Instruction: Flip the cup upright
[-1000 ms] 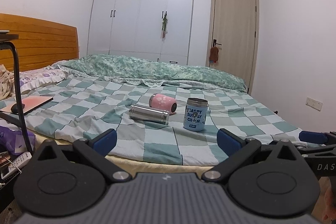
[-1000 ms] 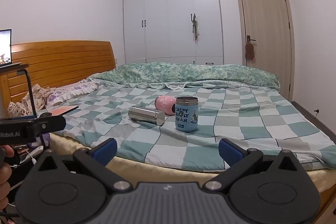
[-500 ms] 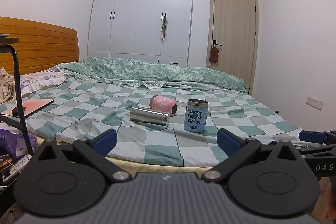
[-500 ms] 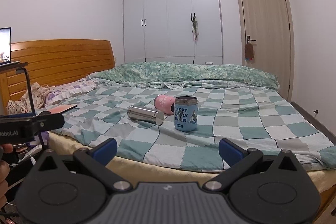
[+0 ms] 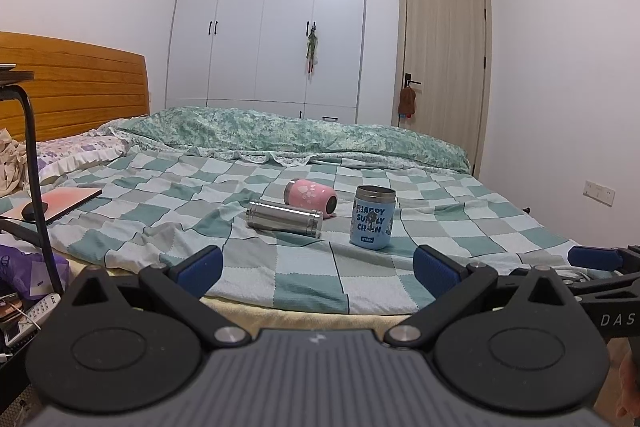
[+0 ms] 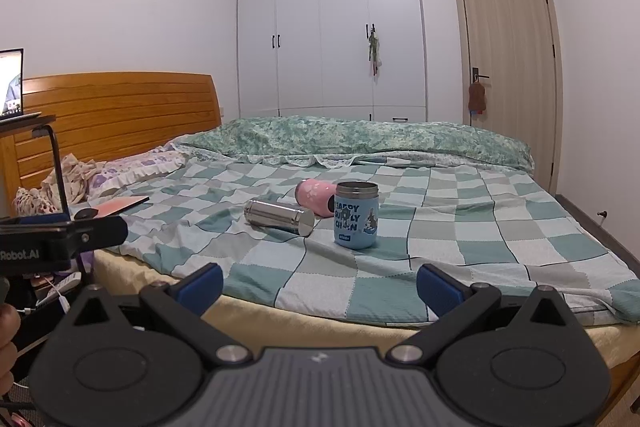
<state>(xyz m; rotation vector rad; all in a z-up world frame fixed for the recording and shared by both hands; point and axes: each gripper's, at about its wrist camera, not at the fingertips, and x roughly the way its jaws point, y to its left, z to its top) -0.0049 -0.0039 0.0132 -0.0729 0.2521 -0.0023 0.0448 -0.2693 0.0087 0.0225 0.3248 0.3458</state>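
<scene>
Three cups sit on the checkered bedspread. A steel cup (image 5: 285,218) (image 6: 279,217) lies on its side. A pink cup (image 5: 310,196) (image 6: 315,196) lies on its side just behind it. A blue printed cup (image 5: 373,223) (image 6: 355,220) stands upright to their right. My left gripper (image 5: 318,269) is open and empty at the near edge of the bed, well short of the cups. My right gripper (image 6: 320,283) is open and empty too, also short of the cups.
The bed (image 5: 304,285) fills the middle, with a folded green quilt (image 5: 304,135) at the back. A wooden headboard (image 5: 80,83), pillows and a pink laptop with a mouse (image 5: 60,201) are at left. A black stand (image 5: 38,183) rises at near left.
Both grippers have moved slightly nearer the bed; the cups look a little larger. The jaws stay open and no cup has moved.
</scene>
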